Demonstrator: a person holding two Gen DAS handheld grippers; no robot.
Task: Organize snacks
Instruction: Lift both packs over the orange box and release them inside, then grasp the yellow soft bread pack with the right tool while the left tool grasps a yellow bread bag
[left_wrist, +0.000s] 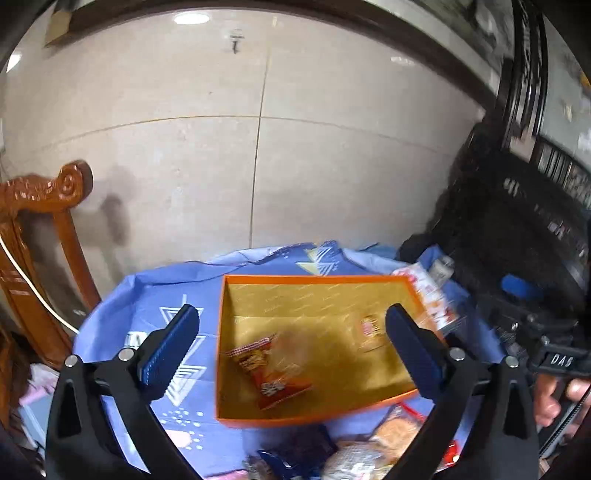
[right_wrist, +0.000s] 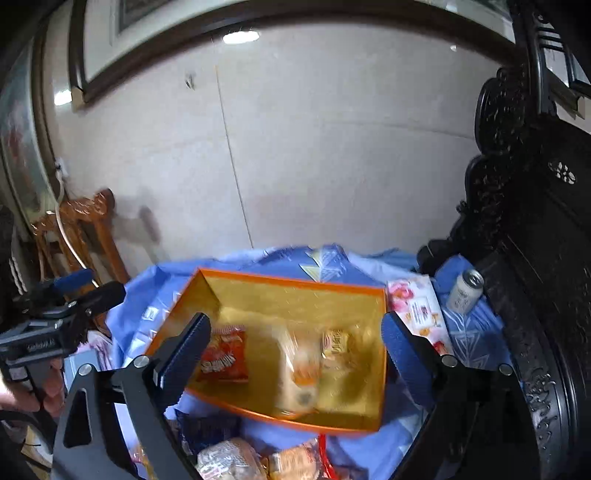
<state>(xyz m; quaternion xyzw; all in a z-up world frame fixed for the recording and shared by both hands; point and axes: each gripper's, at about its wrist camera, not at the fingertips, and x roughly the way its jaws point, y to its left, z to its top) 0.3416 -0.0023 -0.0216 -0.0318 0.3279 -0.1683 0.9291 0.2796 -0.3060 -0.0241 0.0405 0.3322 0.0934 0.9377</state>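
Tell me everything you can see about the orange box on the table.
The orange box is a shallow, open rectangular tray, seemingly cardboard, with orange walls and rim and a gold-patterned lining. It lies flat on the blue patterned cloth, lid absent. Inside rest a red-orange snack packet, a pale blurred packet and a small gold-wrapped one. More snacks lie outside its near edge. No hand-held gripper touches it.

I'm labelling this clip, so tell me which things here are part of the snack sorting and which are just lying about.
Part of the job:
- orange box
- red packet, in the box
- pale packet, in the box
- gold packet, in the box
- loose snacks in front of the box

Just lying about:
- can
- flowered carton beside the box
- wooden chair
- blue cloth
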